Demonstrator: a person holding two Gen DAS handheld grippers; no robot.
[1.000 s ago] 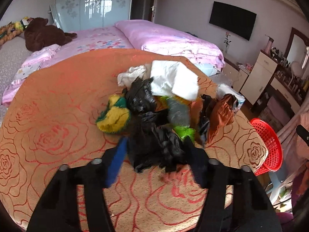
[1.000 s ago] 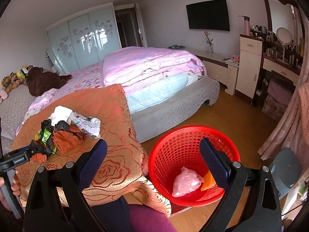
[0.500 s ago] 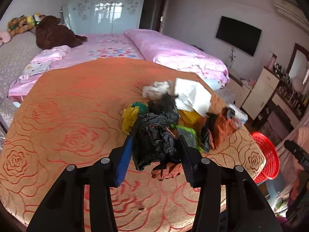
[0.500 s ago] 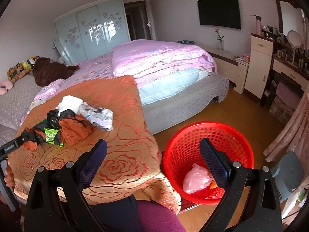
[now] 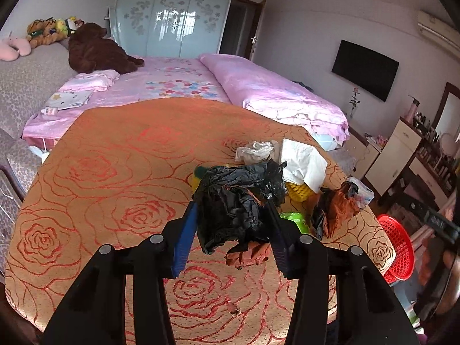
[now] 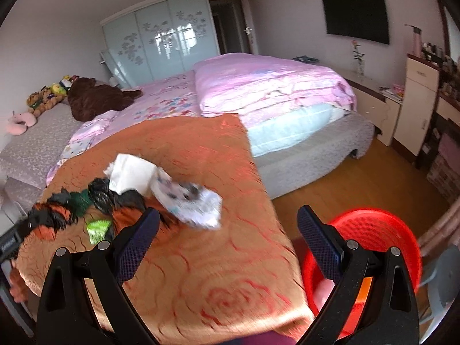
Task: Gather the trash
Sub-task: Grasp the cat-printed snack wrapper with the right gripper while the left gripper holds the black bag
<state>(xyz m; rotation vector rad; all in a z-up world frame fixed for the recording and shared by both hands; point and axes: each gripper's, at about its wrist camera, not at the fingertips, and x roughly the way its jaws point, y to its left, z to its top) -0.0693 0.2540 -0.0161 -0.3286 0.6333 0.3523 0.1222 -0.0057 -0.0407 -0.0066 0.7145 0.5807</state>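
My left gripper (image 5: pixel 232 204) is shut on a crumpled black plastic bag (image 5: pixel 230 221), held just above the orange rose-patterned tablecloth (image 5: pixel 115 187); an orange-brown scrap (image 5: pixel 248 254) hangs under it. Behind it lies the rest of the trash pile: white paper (image 5: pixel 302 164), a yellow piece (image 5: pixel 299 191), a green wrapper (image 5: pixel 293 220) and an orange-brown bag (image 5: pixel 336 210). My right gripper (image 6: pixel 228 211) stands open and holds nothing, over the table's near corner, beside a white printed wrapper (image 6: pixel 195 204). The red basket (image 6: pixel 373 230) stands on the floor right of the table.
A bed with pink bedding (image 6: pixel 273 86) stands behind the table, with plush toys (image 5: pixel 95 51) on a grey couch at the left. Cabinets and a dresser (image 6: pixel 417 100) line the right wall. Wooden floor (image 6: pixel 359 184) lies between the bed and the basket.
My left gripper closed on the black bag and lifted it off the pile, towards me. My right gripper swung left, from over the red basket to over the table corner.
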